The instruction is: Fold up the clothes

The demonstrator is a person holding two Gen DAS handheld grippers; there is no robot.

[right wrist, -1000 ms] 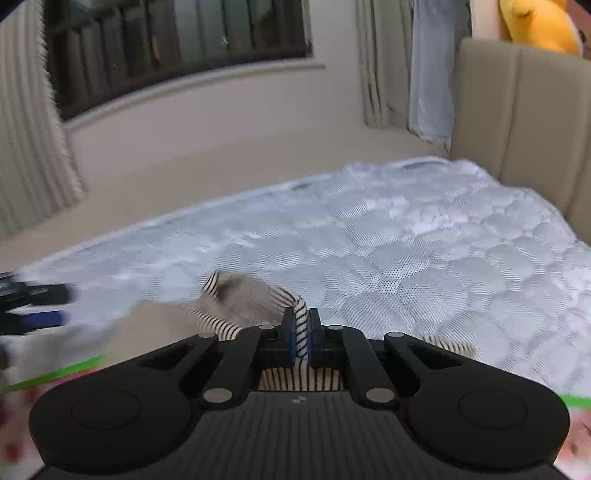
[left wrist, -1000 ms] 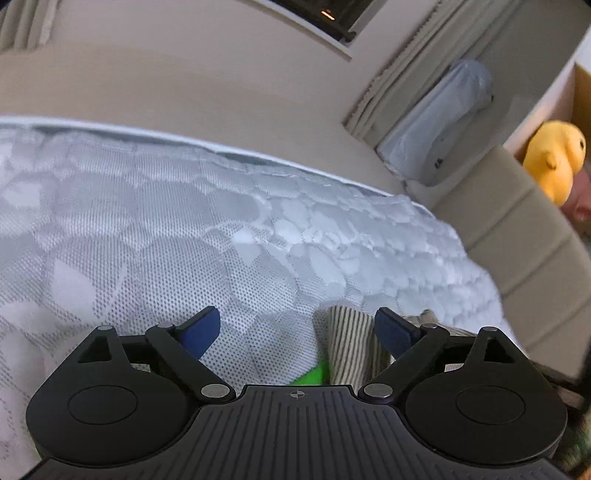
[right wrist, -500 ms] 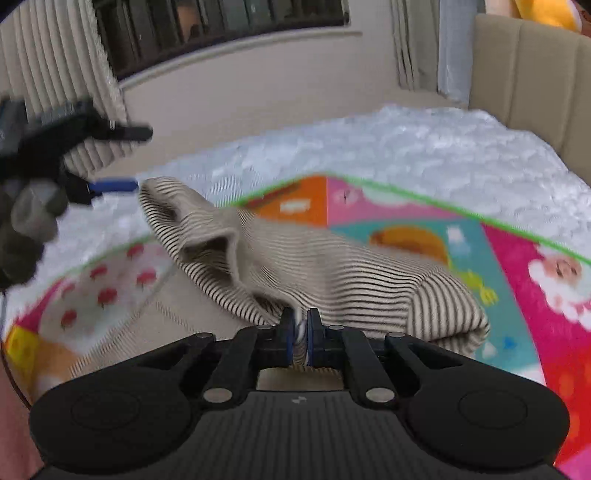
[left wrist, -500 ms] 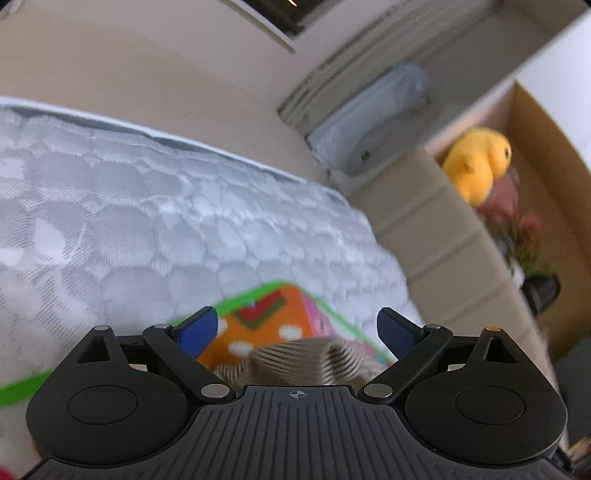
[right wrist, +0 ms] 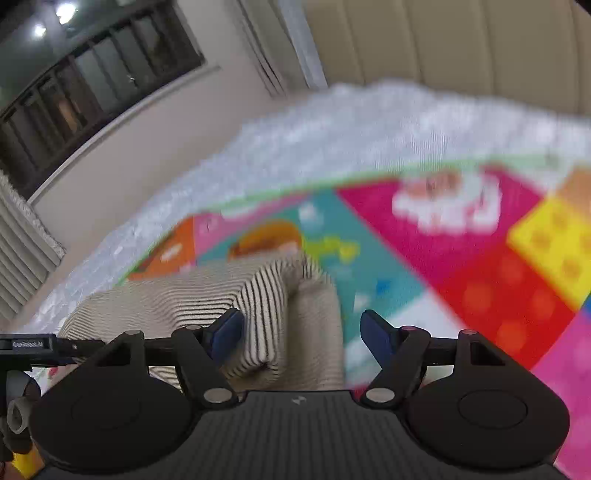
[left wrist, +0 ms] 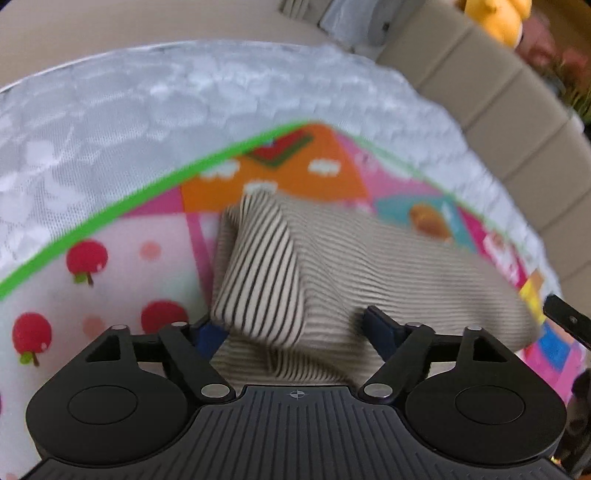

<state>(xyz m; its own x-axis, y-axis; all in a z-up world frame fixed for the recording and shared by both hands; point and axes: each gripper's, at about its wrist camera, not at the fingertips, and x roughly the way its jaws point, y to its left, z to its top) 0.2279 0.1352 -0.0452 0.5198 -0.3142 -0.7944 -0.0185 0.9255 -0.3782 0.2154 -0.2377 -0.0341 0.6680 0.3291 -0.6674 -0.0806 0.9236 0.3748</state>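
A beige garment with thin dark stripes [left wrist: 369, 258] lies folded in a bundle on a colourful play mat [left wrist: 129, 240]. My left gripper [left wrist: 295, 334] is low over its near left corner; its jaws are closing with a raised fold between them, and the pads do not visibly press it. In the right wrist view the garment [right wrist: 166, 299] lies at lower left. My right gripper [right wrist: 301, 334] is opening; the cloth's edge lies loose beside its left fingertip [right wrist: 225, 332]. The mat [right wrist: 480, 288] shows under the right half of the gap.
The mat lies on a white quilted mattress [left wrist: 110, 110] with a beige padded headboard [left wrist: 498, 110] and a yellow plush toy [left wrist: 495, 18] behind. A dark window [right wrist: 92, 81] and curtain [right wrist: 22, 240] stand beyond the bed. The other gripper's tip [right wrist: 26, 345] reaches in from the left.
The right gripper, shut on the striped cloth before, has opened and let it drop onto the mat. The left gripper has swung over the garment and its jaws have narrowed around a fold.
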